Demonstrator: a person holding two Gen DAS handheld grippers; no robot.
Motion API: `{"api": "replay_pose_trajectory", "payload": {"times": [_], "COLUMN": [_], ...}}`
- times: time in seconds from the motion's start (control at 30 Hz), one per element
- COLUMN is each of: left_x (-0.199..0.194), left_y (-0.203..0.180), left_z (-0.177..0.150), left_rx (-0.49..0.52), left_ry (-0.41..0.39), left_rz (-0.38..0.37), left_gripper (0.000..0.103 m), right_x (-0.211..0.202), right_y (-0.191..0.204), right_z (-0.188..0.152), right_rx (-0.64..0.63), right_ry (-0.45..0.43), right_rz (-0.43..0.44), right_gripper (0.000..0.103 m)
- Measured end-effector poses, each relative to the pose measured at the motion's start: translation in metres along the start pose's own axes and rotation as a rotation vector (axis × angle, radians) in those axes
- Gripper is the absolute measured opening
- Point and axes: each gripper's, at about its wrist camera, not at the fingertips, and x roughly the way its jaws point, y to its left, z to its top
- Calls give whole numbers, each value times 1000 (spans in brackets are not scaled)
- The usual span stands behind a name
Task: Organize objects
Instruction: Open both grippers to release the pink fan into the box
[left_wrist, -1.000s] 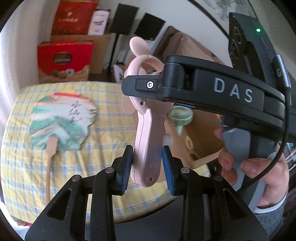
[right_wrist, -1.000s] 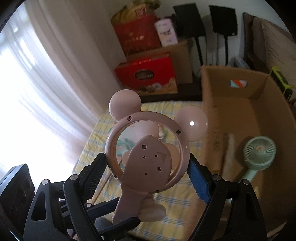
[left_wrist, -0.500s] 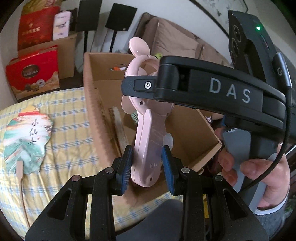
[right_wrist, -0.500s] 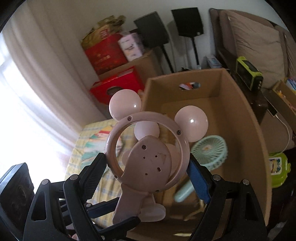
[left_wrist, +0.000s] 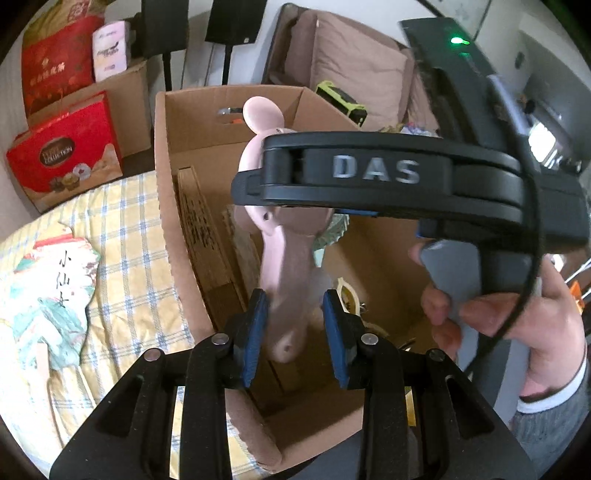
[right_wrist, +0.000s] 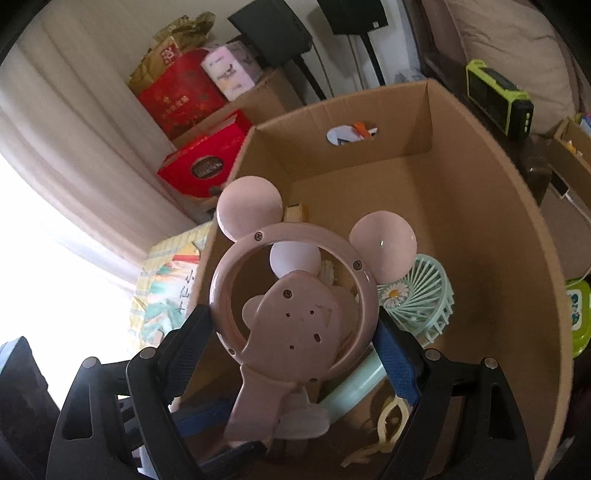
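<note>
Above the open cardboard box (right_wrist: 509, 229), the pink mouse-eared handheld fan (right_wrist: 295, 317) is gripped at two points: the left gripper (left_wrist: 295, 332) is clamped on its handle, and the right gripper (right_wrist: 295, 339) is clamped across its ring guard. Inside the box, a mint-green handheld fan (right_wrist: 424, 306) lies on the floor, right of the pink fan. Left of the box, a painted paper fan (left_wrist: 51, 284) lies on the yellow checked cloth (left_wrist: 140, 229).

Blown-out daylight floods through the curtain (right_wrist: 74, 155); fisheye edges bend and darken, the left view motion-blurred.
</note>
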Motion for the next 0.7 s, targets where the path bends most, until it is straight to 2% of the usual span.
{"api": "replay_pose_trajectory", "payload": {"times": [0.2,0.33,0.5,0.53,0.57,0.6,0.7], "left_x": [-9,-22,-42,-45,-49,-52,-61], "left_y": [6,5,14,16,18,19,29], "left_z": [-7,-14,-22,-23,-24,-25,-28], "left_rx": [-25,-20,-49,-52,-54,-58,-73], "left_ry": [-7,-14,-34,-38,-43,-47,-62], "left_rz": [-42,-45,-91,-93,-72,-64,-55], "left_gripper": [29,30,31,34,43,46,47], "right_x": [13,22,37,38,38,38,34], "right_y": [-1,3,12,14,15,15,15], "right_z": [2,1,2,2,2,3,2], "right_rx": [-12,-39,-75,-83,-88,-87,-81], "right_ry": [20,45,115,119,116,116,120], "right_rz": [-33,-62,-88,-101,-109,-110,-110], "right_gripper": [86,86,85,85,85,85,87]}}
